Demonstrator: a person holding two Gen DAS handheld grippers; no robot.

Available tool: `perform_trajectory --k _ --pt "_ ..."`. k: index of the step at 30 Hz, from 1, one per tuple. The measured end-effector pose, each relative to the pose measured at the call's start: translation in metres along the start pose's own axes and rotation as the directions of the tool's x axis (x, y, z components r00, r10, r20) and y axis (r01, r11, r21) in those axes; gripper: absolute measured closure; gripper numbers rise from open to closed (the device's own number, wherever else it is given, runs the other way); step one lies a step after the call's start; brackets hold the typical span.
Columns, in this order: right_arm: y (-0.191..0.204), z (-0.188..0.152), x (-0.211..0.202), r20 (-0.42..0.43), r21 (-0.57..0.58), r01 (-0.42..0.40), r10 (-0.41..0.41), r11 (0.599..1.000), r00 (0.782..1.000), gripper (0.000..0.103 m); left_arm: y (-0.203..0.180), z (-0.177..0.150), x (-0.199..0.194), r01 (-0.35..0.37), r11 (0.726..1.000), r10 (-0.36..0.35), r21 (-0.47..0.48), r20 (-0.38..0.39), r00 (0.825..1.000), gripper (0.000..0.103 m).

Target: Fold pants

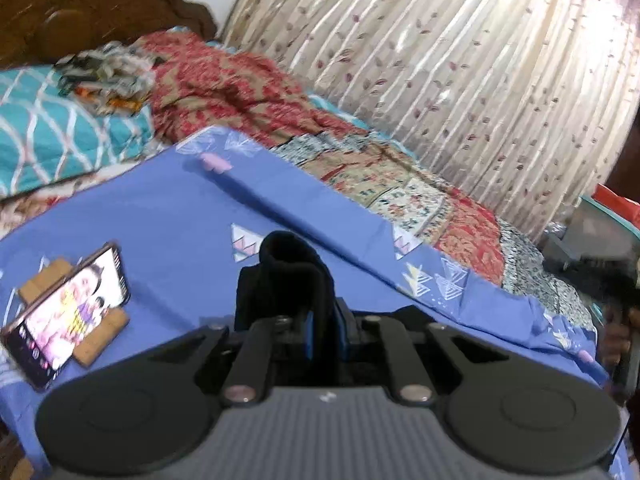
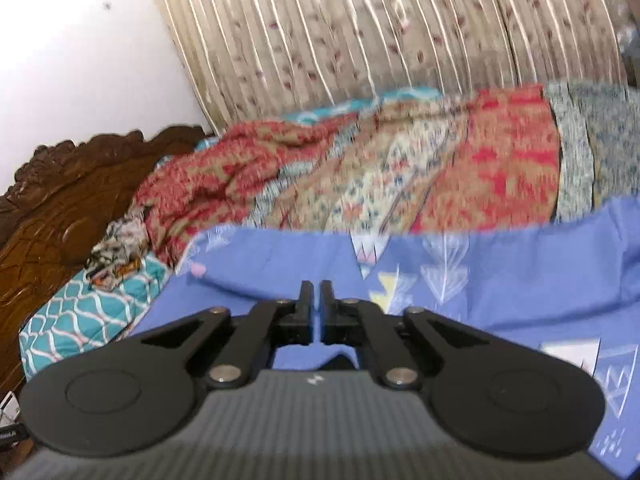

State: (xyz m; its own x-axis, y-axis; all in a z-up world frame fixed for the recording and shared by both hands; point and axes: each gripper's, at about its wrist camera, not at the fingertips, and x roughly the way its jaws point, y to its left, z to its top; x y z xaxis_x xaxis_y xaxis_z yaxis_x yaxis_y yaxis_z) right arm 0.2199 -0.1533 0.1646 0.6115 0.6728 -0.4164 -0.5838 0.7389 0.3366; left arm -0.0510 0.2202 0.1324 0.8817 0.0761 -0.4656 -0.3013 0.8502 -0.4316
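Note:
My left gripper [image 1: 320,320] is shut on a bunch of black pants fabric [image 1: 280,272], which rises between and over the fingers and hides their tips. It is held above the blue bedsheet [image 1: 180,208]. My right gripper [image 2: 316,300] is shut with nothing visible between its fingers, over the same blue sheet [image 2: 500,280]. A small dark bit of fabric [image 2: 340,362] shows just below the right gripper's body.
A phone [image 1: 68,312] with a lit screen leans on a cardboard stand at the left. A teal pillow [image 1: 60,136], a red patterned blanket [image 1: 248,92] and a carved wooden headboard [image 2: 60,208] lie beyond. A floral curtain [image 1: 460,60] hangs behind the bed.

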Motion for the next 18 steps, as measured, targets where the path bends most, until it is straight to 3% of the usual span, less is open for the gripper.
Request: perform_trajectory --k 1,2,5,8,10,11,13,15,17,18 --pt "-0.005 -0.01 0.011 -0.04 0.011 0.008 -0.007 1.0 0.999 0.06 0.003 -0.002 0.0 -0.003 1.0 0.003 -0.018 -0.009 1.0 0.093" --pt "-0.011 -0.022 0.021 -0.073 0.024 0.018 -0.016 1.0 0.997 0.04 0.006 -0.004 -0.001 -0.006 0.999 0.006 -0.032 -0.014 1.0 0.093" --pt "-0.035 -0.067 0.063 -0.183 0.134 0.087 -0.061 0.987 0.981 0.036 0.009 -0.008 -0.005 -0.019 0.999 0.019 -0.038 -0.019 1.0 0.093" --pt "-0.056 -0.111 0.1 -0.316 0.325 0.112 -0.004 0.939 0.949 0.038 0.011 -0.011 -0.008 -0.03 0.999 0.028 -0.041 -0.033 0.999 0.093" --pt "-0.055 -0.135 0.118 -0.393 0.411 0.126 0.051 0.903 0.918 0.08 0.012 -0.011 -0.009 -0.031 0.999 0.029 -0.045 -0.034 0.999 0.093" --pt "-0.05 -0.137 0.118 -0.403 0.434 0.122 0.07 0.893 0.913 0.086 0.011 -0.011 -0.009 -0.026 0.999 0.025 -0.047 -0.03 0.999 0.093" --pt "-0.035 -0.12 0.103 -0.354 0.376 0.089 0.054 0.922 0.934 0.089 0.01 -0.009 -0.009 -0.014 0.999 0.013 -0.043 -0.023 1.0 0.093" --pt "-0.012 -0.088 0.076 -0.253 0.244 0.067 -0.003 0.967 0.967 0.089 0.007 -0.01 -0.008 -0.006 0.999 0.005 -0.04 -0.017 1.0 0.093" --pt "0.027 -0.063 0.044 -0.131 -0.023 0.112 -0.114 0.993 0.985 0.089 0.007 -0.011 -0.005 0.001 0.999 -0.002 -0.053 -0.021 1.0 0.093" --pt "0.047 -0.057 0.032 -0.068 -0.166 0.145 -0.158 0.975 0.985 0.089 0.009 -0.011 -0.002 0.01 0.998 -0.012 -0.066 -0.027 1.0 0.093"
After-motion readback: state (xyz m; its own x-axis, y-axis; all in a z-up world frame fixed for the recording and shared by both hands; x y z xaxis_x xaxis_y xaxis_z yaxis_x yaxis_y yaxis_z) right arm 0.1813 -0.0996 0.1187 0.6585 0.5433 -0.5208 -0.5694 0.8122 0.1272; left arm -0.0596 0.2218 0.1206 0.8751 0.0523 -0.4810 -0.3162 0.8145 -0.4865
